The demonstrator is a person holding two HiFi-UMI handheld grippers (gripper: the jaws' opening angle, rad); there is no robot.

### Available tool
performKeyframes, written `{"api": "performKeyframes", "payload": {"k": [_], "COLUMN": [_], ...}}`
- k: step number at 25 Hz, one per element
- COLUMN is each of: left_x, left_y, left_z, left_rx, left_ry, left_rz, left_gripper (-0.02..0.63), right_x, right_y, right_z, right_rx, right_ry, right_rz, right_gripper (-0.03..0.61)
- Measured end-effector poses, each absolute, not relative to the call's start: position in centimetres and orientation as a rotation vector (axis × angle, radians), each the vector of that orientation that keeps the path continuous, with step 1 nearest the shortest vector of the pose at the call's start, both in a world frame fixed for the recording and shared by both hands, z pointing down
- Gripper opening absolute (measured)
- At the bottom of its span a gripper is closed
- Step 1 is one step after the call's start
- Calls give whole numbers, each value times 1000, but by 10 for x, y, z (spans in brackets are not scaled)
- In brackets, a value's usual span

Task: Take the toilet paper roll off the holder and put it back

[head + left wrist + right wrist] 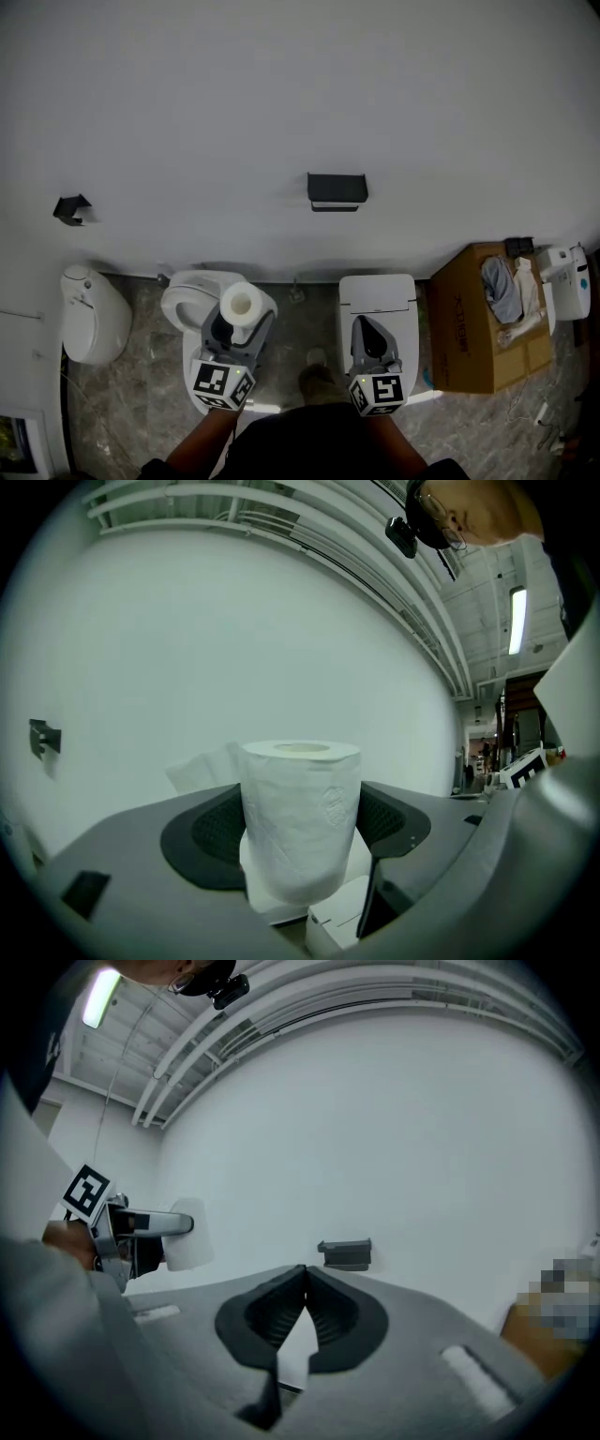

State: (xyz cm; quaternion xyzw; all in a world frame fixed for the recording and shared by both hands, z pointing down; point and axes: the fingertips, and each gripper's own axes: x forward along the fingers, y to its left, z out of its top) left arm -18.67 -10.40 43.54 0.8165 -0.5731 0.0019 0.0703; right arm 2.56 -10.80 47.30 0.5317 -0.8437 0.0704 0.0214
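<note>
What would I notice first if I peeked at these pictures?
The white roll, gripped upright between the jaws of the left gripper, low in the head view. Next, the black holder alone on the big white wall above, with no roll on it. The right gripper is shut and empty, and a brown box sits against the wall at the right.

L gripper (238,324) gripping roll (242,302), R gripper (369,330) closed
</note>
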Motion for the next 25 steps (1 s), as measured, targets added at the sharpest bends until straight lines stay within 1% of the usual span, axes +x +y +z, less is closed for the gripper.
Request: {"api": "performKeyframes", "payload": {"k": [5, 11, 18, 25], "left_x": [-194, -193, -168, -144], "left_y": [-73, -79, -132, -224], "left_z": [447, 441, 418, 396], "left_rx": [2435, 2463, 2554, 2618], "left_ry": [-1725, -1702, -1632, -1564], "left_rz": [20, 11, -48, -75], "left_gripper": [351, 351, 351, 351], "right_x": [19, 14, 19, 30], "right_y": [-87, -85, -103, -136], "right_z": [473, 478, 484, 481], "right_rx": [1656, 1662, 1668, 1697], "right_ry": [-2618, -2603, -2573, -2552], "right_rz": [217, 214, 216, 212], "right_gripper": [-2, -2, -2, -3]}}
